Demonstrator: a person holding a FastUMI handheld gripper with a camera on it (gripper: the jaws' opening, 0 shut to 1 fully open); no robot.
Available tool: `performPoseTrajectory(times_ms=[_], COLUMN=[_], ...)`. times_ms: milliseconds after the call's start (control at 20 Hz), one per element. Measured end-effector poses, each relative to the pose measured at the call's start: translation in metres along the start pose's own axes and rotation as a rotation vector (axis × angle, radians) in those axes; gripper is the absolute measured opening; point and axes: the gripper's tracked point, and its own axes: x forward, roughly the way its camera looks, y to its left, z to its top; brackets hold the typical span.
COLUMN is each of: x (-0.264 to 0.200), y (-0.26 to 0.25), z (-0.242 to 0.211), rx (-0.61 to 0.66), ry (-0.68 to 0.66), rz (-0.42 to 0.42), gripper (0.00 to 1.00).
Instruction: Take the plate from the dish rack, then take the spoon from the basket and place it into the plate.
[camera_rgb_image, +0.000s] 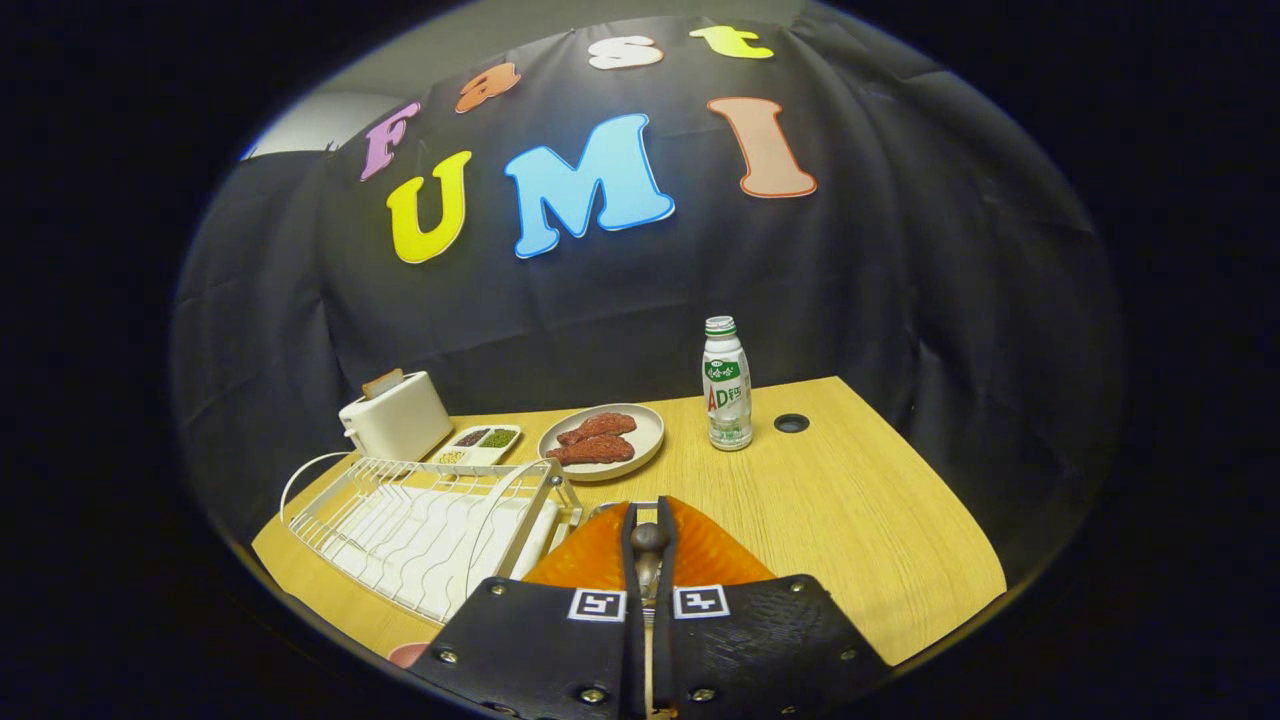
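Tongs (648, 520) pinching spoon (649, 545) above wooden table (830, 500); dish rack (420, 520) alongside, black cloth wall behind.

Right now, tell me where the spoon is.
In the gripper view, the spoon is clamped upright between the tool's closed fingers, above the wooden table, with the dish rack just to its left.

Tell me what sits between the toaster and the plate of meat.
In the gripper view, a small divided tray of seeds or grains lies between the toaster and the plate of meat. The gripper is shut on a spoon.
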Motion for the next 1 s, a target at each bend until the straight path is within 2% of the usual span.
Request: performPoseTrajectory(times_ms=[150, 300, 700, 1000], x=[-0.006, -0.015, -0.078, -0.121], y=[0.005, -0.001, 0.014, 0.033], z=[0.014, 0.034, 0.086, 0.074], rx=[0.04, 0.037, 0.071, 0.061], ry=[-0.016, -0.038, -0.105, -0.088], rz=[0.027, 0.001, 0.026, 0.049], gripper=[0.03, 0.03, 0.03, 0.03])
